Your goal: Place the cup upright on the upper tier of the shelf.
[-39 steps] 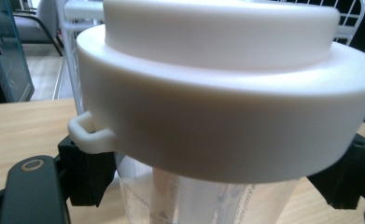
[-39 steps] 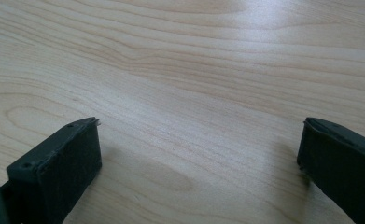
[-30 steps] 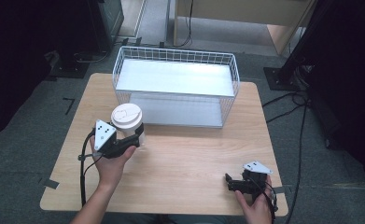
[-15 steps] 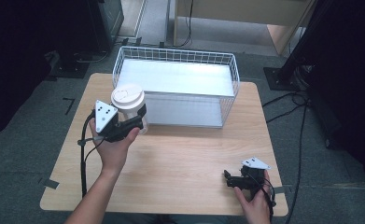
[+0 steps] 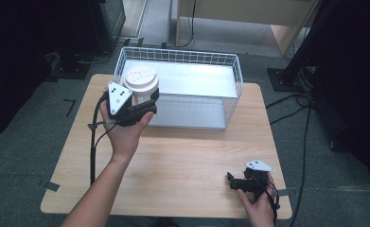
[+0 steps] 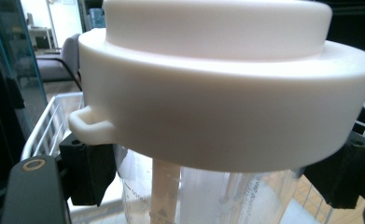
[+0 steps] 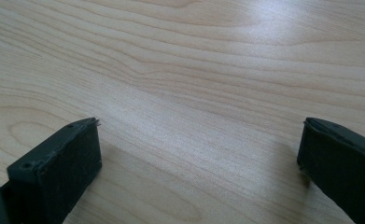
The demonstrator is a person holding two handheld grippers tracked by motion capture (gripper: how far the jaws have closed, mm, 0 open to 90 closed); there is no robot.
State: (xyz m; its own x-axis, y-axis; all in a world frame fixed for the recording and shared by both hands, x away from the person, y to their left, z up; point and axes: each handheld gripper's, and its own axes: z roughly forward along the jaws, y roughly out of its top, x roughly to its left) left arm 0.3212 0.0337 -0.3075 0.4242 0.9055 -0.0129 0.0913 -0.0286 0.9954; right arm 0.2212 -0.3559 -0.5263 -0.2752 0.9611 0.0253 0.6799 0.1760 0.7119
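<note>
The left gripper (image 5: 142,108) holds a clear cup (image 5: 142,97) with a white lid (image 5: 140,81). Its two black jaws squeeze the cup from both sides, just under the lid. In the left gripper view the lid (image 6: 227,88) is very close, and the see-through cup (image 6: 208,196) wall shows below it with the jaws pressed against it.

The cup is up in the air. It stands straight, with the lid on top. It hangs over the near left corner of the wire basket (image 5: 230,101), right above the basket's rim. The basket sits at the far edge of the table (image 5: 182,161).

What matters most is where the cup is next to the basket. The open inside of the basket lies ahead of the cup and a little to the right. The job looks like putting the cup in the basket, so the hand would go forward a bit, then down, and keep the cup straight. It is hard to tell from above if the cup bottom is high enough to clear the wire rim, so it might bump.

The right gripper (image 5: 242,183) rests low near the near right corner of the table, well apart from the cup. Its jaws are spread wide with nothing between them, and the bare wood shows in the gap. The left hand (image 5: 126,130) is much nearer to the basket.
</note>
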